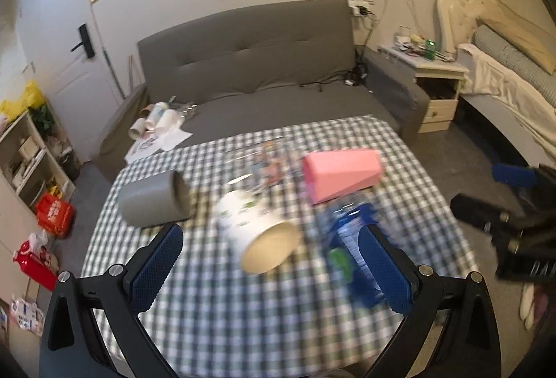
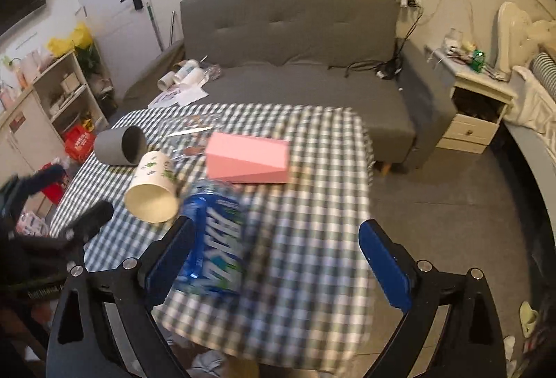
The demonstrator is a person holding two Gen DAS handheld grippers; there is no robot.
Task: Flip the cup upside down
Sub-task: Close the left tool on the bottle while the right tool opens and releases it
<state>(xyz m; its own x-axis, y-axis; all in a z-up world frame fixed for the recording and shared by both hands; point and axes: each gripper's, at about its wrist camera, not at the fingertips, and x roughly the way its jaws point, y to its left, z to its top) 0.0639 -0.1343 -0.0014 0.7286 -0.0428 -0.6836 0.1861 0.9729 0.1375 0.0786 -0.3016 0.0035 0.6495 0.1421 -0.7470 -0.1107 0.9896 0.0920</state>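
Note:
A white paper cup with green prints (image 1: pixel 255 232) (image 2: pixel 153 185) lies on its side on the checked tablecloth, its open mouth facing me. A grey cup (image 1: pixel 156 200) (image 2: pixel 120 145) lies on its side to its left, and a pink faceted cup (image 1: pixel 342 178) (image 2: pixel 247 157) lies to the right. My left gripper (image 1: pixel 271 266) is open above the table's near part, with the white cup's mouth between and just beyond its blue fingertips. My right gripper (image 2: pixel 278 259) is open further right, over a blue-labelled bottle (image 2: pixel 215 239) (image 1: pixel 351 239) lying by its left finger.
The checked table (image 1: pixel 243 319) (image 2: pixel 305 239) also holds a clear plastic packet (image 1: pixel 271 159) behind the cups. A grey sofa (image 2: pixel 295 40) stands behind the table, a shelf unit (image 1: pixel 27 155) on the left, and a nightstand (image 2: pixel 476 96) and bed on the right.

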